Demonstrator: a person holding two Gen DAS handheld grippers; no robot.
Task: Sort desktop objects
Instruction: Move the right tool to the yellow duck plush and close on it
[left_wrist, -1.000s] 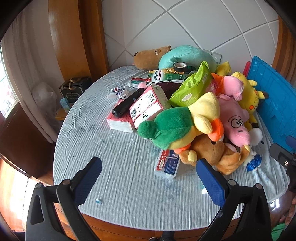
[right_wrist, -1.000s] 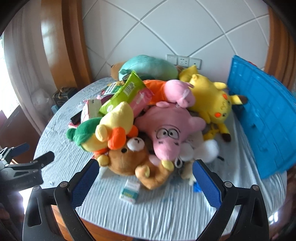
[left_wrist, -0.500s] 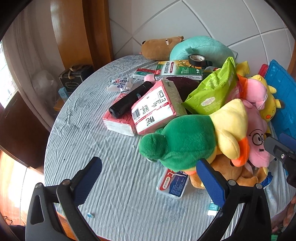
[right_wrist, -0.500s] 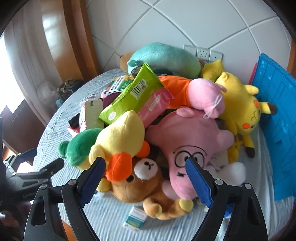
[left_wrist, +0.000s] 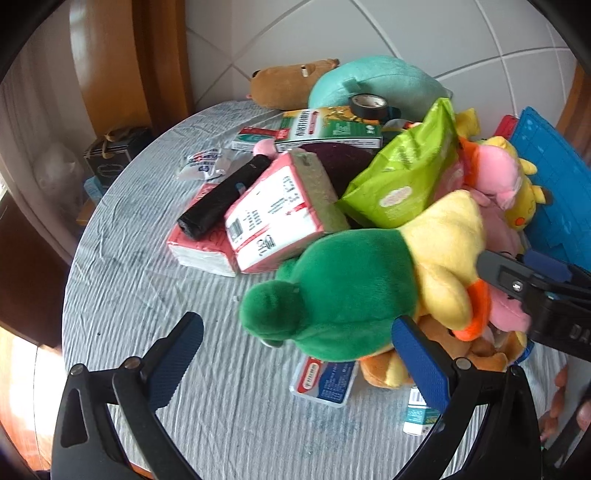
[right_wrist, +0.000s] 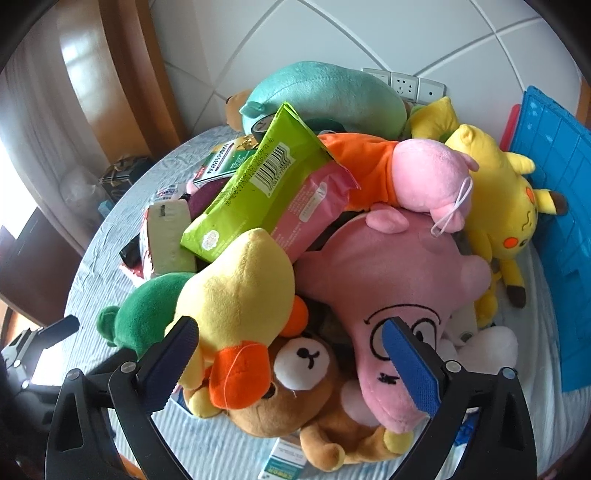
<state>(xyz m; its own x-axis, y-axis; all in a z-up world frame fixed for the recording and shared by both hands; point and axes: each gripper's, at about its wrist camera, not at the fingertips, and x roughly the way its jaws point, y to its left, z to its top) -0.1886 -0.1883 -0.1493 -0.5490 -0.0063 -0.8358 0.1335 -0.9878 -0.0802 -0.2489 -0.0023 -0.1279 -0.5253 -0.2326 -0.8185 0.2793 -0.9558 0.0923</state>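
The left gripper (left_wrist: 297, 352) has its jaws spread wide with nothing between them, low over the tabletop (left_wrist: 140, 280); the green-and-yellow duck plush (left_wrist: 369, 280) lies at one o'clock, touching the right pad. The right gripper (right_wrist: 291, 363) also has its jaws wide, straddling the brown bear plush (right_wrist: 291, 391), with the pink plush (right_wrist: 388, 280) at one o'clock and the green wipes packet (right_wrist: 258, 192) at twelve.

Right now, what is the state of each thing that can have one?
left tool: open, holding nothing
right tool: open, holding nothing
green and yellow duck plush: lying on the pile
green pouch: sealed, leaning on the pile
black tape roll: lying flat on the green box
brown bear plush: under the other toys
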